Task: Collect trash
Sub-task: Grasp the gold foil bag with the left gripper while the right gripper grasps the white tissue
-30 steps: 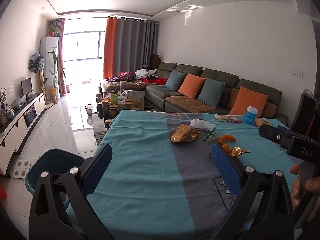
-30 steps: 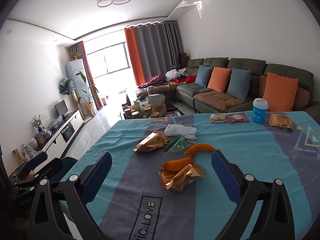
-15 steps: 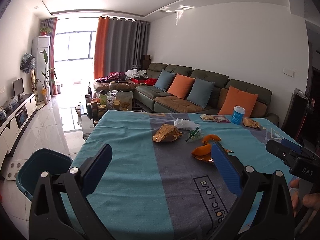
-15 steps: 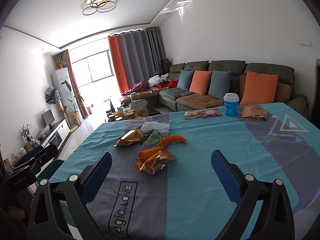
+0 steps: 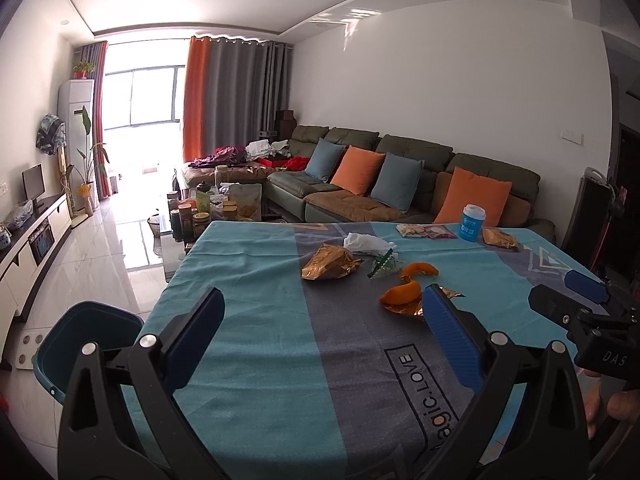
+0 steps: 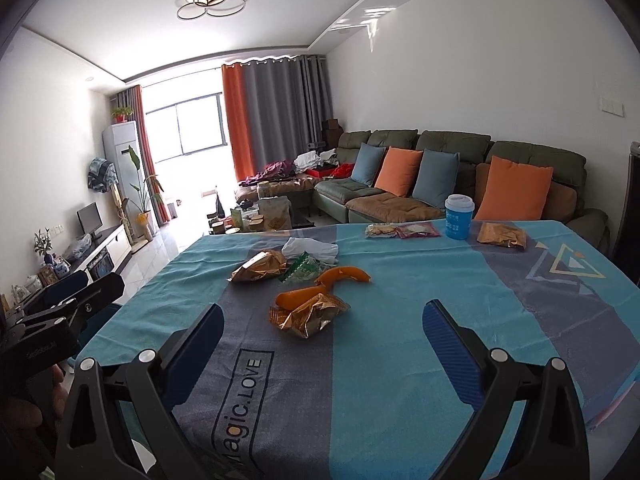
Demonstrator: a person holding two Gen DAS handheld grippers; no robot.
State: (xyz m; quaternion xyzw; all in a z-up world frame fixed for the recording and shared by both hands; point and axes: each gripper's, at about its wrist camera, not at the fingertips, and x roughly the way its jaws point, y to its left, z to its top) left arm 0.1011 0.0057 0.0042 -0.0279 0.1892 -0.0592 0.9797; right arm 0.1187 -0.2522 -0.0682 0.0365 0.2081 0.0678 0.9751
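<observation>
**Trash cluster ahead, both tools open and empty**

Left wrist view: left tool (image 5: 320, 328) spread wide, nothing between its pads, hovering over the near part of the surface (image 5: 248, 280). Ahead and to the right, an orange peel (image 5: 402, 293) on a crumpled gold wrapper (image 5: 408, 309), half hidden behind the right pad. Farther off, a second gold wrapper (image 5: 330, 267), a green wrapper (image 5: 383, 266), a white tissue (image 5: 366, 242). Teal bin (image 5: 84, 344) on the floor at lower left, just beside the surface's left edge. Right tool (image 5: 576, 300) at the right edge, hand-held.

Right wrist view: right tool (image 6: 320, 340) likewise gaping, empty. Gold wrapper (image 6: 310, 316) straight ahead, centred between the pads, peel (image 6: 302, 298) touching its far side, long axis running left to right. Probably the nearer tool for this piece. Bare cloth all round, edges well apart; blue cup (image 6: 459, 217) and snack packets (image 6: 404, 231) far back.
</observation>
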